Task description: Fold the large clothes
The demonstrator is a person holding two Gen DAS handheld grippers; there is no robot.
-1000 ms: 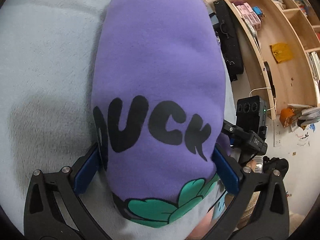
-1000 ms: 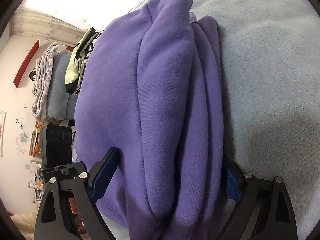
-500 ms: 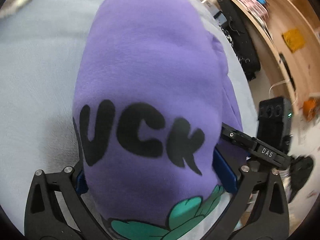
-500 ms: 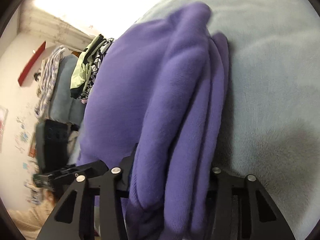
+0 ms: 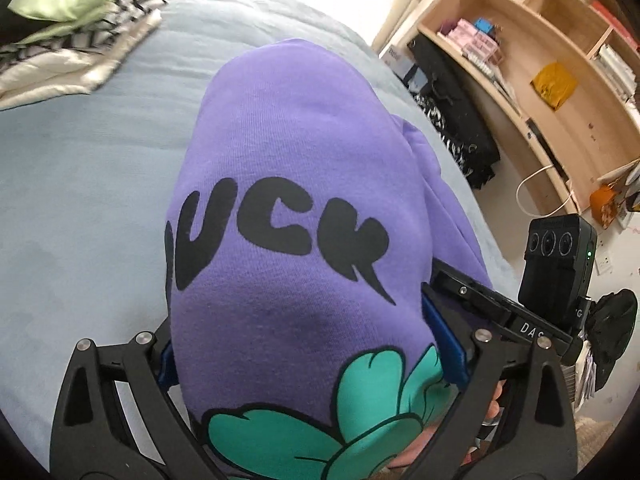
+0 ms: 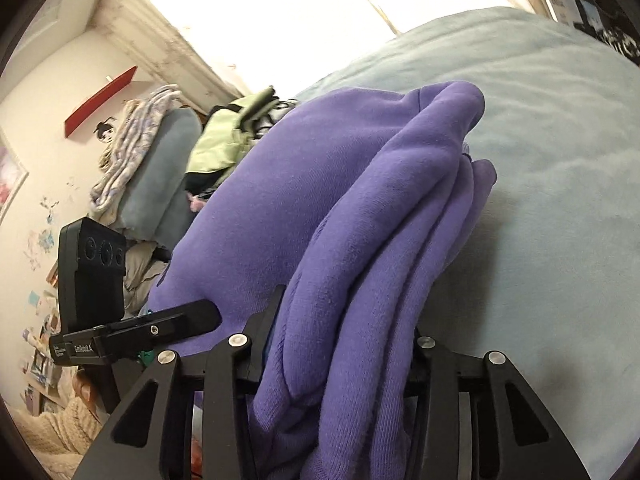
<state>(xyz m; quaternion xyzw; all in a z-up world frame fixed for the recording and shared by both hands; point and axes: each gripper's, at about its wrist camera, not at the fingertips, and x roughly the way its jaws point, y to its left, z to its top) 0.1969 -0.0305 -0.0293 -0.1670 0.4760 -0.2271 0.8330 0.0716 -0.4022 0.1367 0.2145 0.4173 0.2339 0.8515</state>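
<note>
A folded purple sweatshirt (image 5: 288, 168) with black letters and a green print lies between both grippers, over a pale blue blanket (image 5: 80, 208). My left gripper (image 5: 308, 344) is closed around its printed end, blue pads pressed into the cloth on both sides. In the right wrist view the sweatshirt (image 6: 360, 216) shows as several stacked purple folds. My right gripper (image 6: 336, 344) is shut on those folds and holds them off the blanket (image 6: 560, 168). The other gripper's body (image 6: 92, 280) shows at the left.
A pile of green, striped and white clothes (image 5: 68, 28) lies at the blanket's far left. A wooden shelf unit (image 5: 560, 60) and black bags (image 5: 460, 120) stand to the right. Stacked bedding and clothes (image 6: 160, 160) sit behind the sweatshirt in the right wrist view.
Both grippers have closed in on the sweatshirt and lifted it; the views tilt up and the clothes pile and room come into sight.
</note>
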